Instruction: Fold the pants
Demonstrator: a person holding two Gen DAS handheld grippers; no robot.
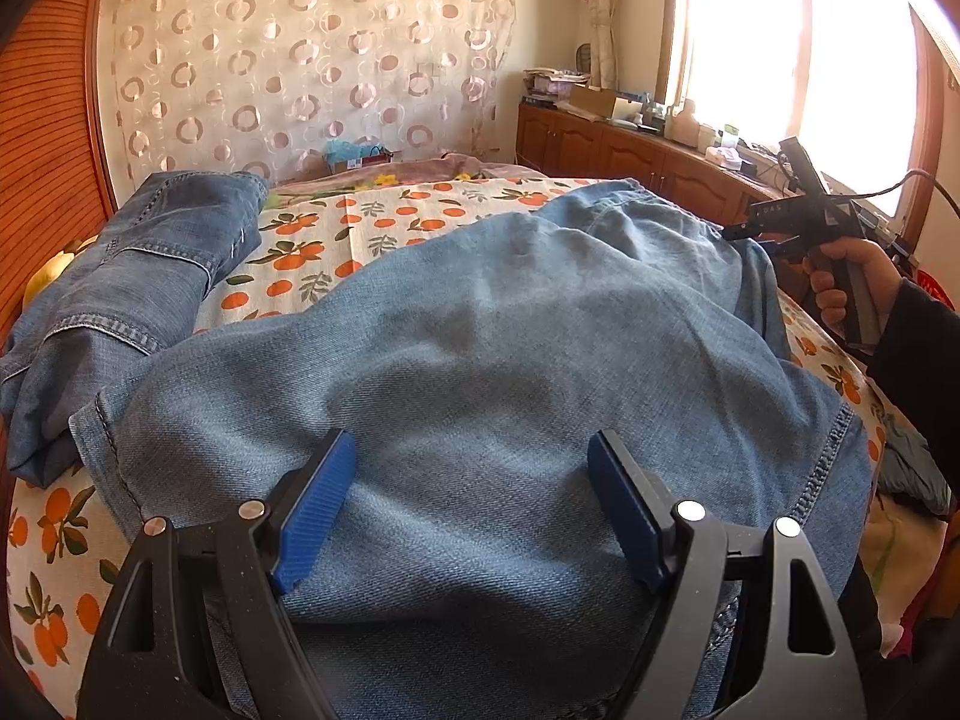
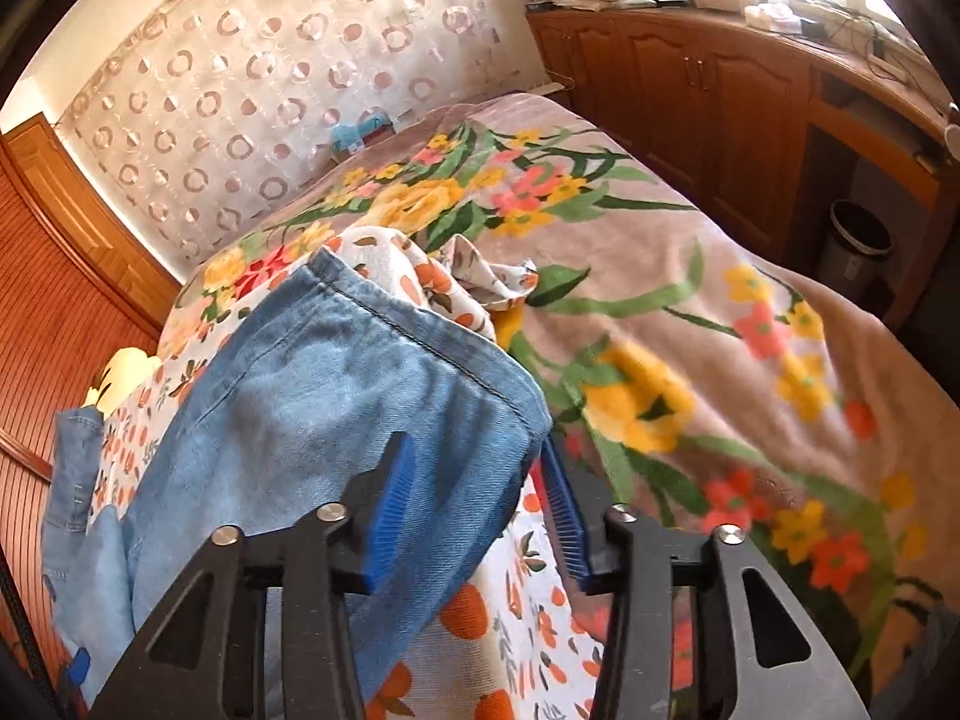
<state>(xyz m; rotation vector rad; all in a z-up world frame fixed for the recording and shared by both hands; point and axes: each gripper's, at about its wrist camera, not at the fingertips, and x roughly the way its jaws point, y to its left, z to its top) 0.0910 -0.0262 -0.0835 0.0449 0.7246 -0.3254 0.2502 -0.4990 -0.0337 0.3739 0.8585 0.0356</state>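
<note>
The jaws of the left gripper (image 1: 471, 504) stand wide apart, their two blue pads resting on a broad spread of denim with the cloth lying loose between them; neither pad presses it. The jaws of the right gripper (image 2: 474, 504) are partly open. A hemmed corner of the denim sits between their pads, against the left pad and, as far as the angle allows, clear of the right one, so nothing looks gripped.

There is one pair of pants (image 1: 480, 324), blue jeans, spread across the bed (image 2: 690, 312). In the left wrist view the bulk of the pants runs from the left jaws away toward the far right, where the right gripper (image 1: 774, 228) is held in a hand (image 1: 840, 282) with a dark sleeve at that end of the cloth. More denim (image 1: 150, 276) lies bunched at the left edge of the bed; whether it is the other leg cannot be told.

Two covers lie under the pants: an orange-print sheet (image 1: 336, 234) directly beneath, and a floral blanket (image 2: 660, 360) over the rest of the bed. Beyond stand one patterned curtain (image 1: 300, 72), one run of wooden cabinets (image 2: 690, 84) cluttered on top, one bright window (image 1: 798, 60) and one bin (image 2: 855, 246).
</note>
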